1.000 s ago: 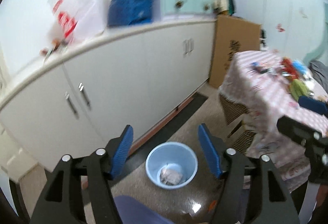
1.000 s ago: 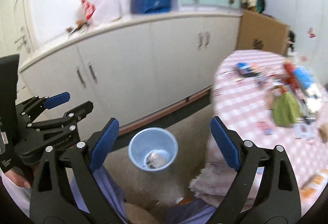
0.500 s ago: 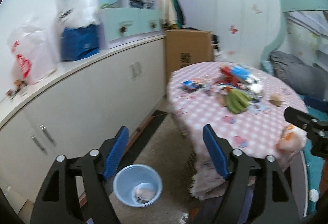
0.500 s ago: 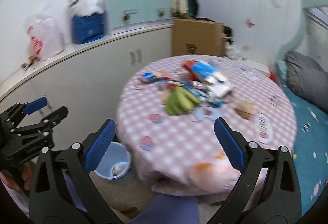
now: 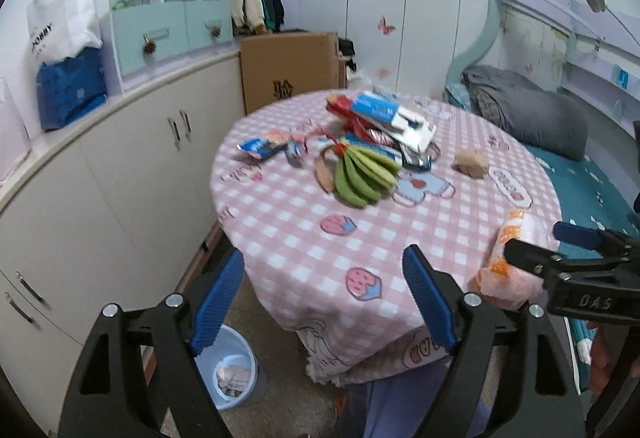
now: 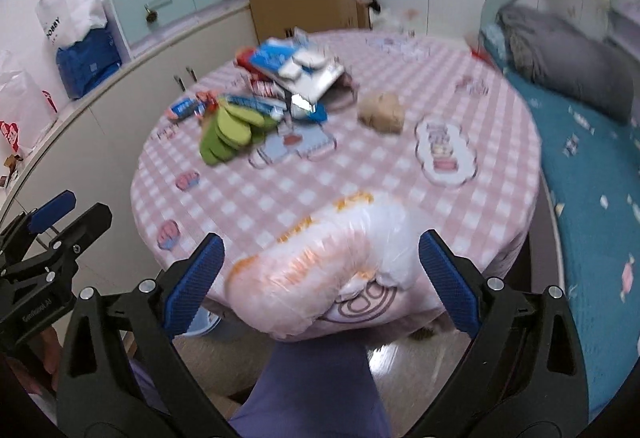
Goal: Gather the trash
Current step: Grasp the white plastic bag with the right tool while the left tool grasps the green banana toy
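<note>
- Orange-and-white plastic bag (image 6: 320,270) lies at the near edge of the round table (image 6: 400,173), straight ahead of the right gripper (image 6: 320,270) and framed between its two blue pads — not yet touched by either, as far as the wrist view shows.
- Long axis of the bag runs roughly side to side across the right gripper's opening, slightly tilted, so a straight reach forward looks likely to bring both pads around it.
- Right gripper spread wide, holding nothing; pointed forward and a little down over the table edge, with a purple-clad leg just below.
- In the left wrist view, same bag (image 5: 516,258) sits far off to the right, beside the right gripper's black fingers (image 5: 560,262) — clearly the right hand's pick, not the left's.
- Left gripper (image 5: 324,302) also wide open and empty, aimed at the checked cloth near the table's left edge, well short of the wrappers (image 5: 384,121) and green bananas (image 5: 364,173) at the centre.
- Blue bin (image 5: 228,370) on the floor below left, some trash already inside; closer to the left hand than to the right.
- Likely drop afterwards: down and to the left, towards that bin.
</note>
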The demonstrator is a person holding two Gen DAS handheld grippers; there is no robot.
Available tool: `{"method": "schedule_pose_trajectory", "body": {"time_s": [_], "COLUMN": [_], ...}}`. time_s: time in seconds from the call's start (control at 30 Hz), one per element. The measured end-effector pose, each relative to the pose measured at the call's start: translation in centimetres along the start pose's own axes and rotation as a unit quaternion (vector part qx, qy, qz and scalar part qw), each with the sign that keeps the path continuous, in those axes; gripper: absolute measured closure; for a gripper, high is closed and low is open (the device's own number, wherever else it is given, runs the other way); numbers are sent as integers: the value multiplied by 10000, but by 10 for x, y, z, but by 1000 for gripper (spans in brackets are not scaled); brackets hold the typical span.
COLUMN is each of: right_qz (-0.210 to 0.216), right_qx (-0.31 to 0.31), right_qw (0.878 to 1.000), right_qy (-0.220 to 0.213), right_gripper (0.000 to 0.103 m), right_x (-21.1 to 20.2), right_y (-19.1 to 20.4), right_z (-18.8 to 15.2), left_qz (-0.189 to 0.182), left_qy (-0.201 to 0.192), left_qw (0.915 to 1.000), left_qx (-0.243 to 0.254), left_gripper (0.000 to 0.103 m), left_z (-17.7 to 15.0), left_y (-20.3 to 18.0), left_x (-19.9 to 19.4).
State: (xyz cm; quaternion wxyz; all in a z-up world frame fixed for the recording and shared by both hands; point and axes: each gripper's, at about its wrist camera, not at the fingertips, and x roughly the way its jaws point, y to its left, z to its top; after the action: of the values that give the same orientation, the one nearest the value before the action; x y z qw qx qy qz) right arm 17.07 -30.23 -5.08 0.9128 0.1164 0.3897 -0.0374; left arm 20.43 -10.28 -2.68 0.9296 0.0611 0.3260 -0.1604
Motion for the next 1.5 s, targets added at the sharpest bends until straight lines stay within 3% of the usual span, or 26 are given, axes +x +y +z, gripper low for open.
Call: {"method": "schedule_pose_trajectory", "body": {"time_s": [0.2,0.23,0.27,0.3,0.47,0.6,0.93,1.27,1.3,1.33,1.37,1.4,1.5], "right_qz": [-99,-110,-142,-193,-43,-65,-321,-525,-544,-533,-509,-504,-481], "right_qx": [58,34,-32,-102,31,85,150,141,139,141,143,134,81], "right_qw": [9998,9998,9998,9997,10000,9999,9987,9980,9980,9981,9983,9984,9986], "right_qy": [139,145,148,139,61,-77,-353,-316,-280,-259,-227,-216,-203], "right_gripper": [8,10,20,24,36,37,37,37,37,37,37,37,37], "right_x": [19,20,21,23,22,20,21,41,45,46,48,48,49], "right_y": [-1,-1,1,2,-5,-14,-34,-44,-44,-44,-44,-43,-38], "right_z": [-1,1,2,4,17,32,72,89,89,89,88,88,87], "left_qz": [-28,-47,-68,-84,-200,-349,-660,-457,-444,-459,-494,-451,-537], "left_qy": [339,379,409,446,559,616,830,1201,1166,1110,1065,1043,926], "left_qw": [9994,9992,9990,9987,9977,9970,9939,9901,9904,9910,9916,9927,9934], "left_qx": [-117,-144,-168,-210,-327,-311,-317,-568,-588,-584,-535,-411,-414], "left_gripper": [23,23,23,23,23,17,15,15,18,30,69,81,86], "left_z": [-4,-4,-3,-2,10,25,60,80,81,81,79,78,73], "left_y": [1,2,2,3,3,-2,-22,-21,-20,-19,-20,-21,-16], "left_x": [21,23,26,29,45,59,106,161,163,164,163,162,153]}}
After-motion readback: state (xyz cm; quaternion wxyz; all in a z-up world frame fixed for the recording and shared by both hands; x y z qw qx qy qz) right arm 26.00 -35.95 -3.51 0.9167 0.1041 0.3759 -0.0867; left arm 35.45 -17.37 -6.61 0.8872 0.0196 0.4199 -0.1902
